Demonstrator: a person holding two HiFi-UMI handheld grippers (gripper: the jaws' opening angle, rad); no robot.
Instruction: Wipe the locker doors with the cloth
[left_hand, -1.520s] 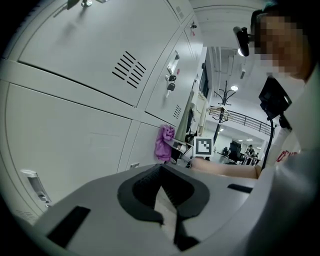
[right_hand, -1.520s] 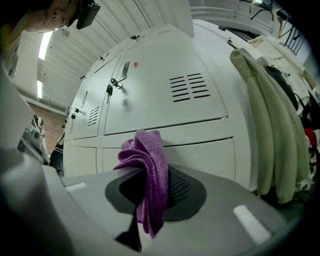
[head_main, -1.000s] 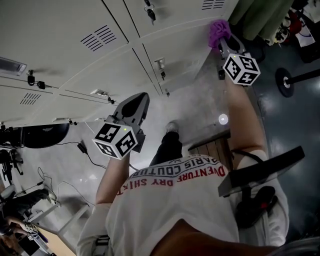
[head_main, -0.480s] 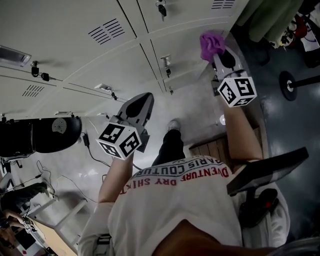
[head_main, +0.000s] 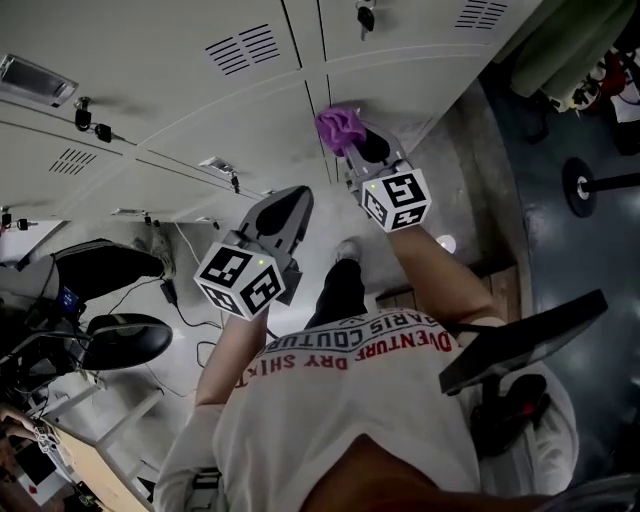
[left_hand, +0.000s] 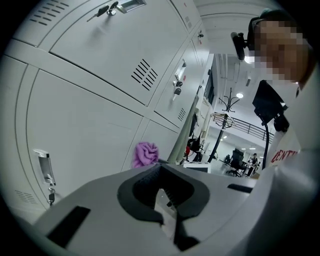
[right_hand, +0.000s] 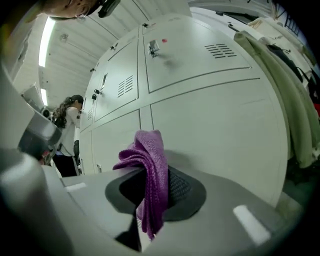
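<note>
The right tongs (head_main: 355, 145) clamp the cloth (head_main: 338, 126), plain in their own view; the head view shows it against a locker door (head_main: 410, 85). The left tongs (head_main: 292, 196), nearer, are closed and empty.

The cloth (right_hand: 155, 160) is recorded as purple ribbed knit, matt. The locker doors (head_main: 200, 120) are smooth painted sheet metal, off-white, low sheen. The right gripper (right_hand: 148, 202) is shelled in grey matt plastic; its pads (right_hand: 182, 187) are black, finely textured. At 8 o'clock, the floor (head_main: 140, 300) is polished, glossy.
</note>
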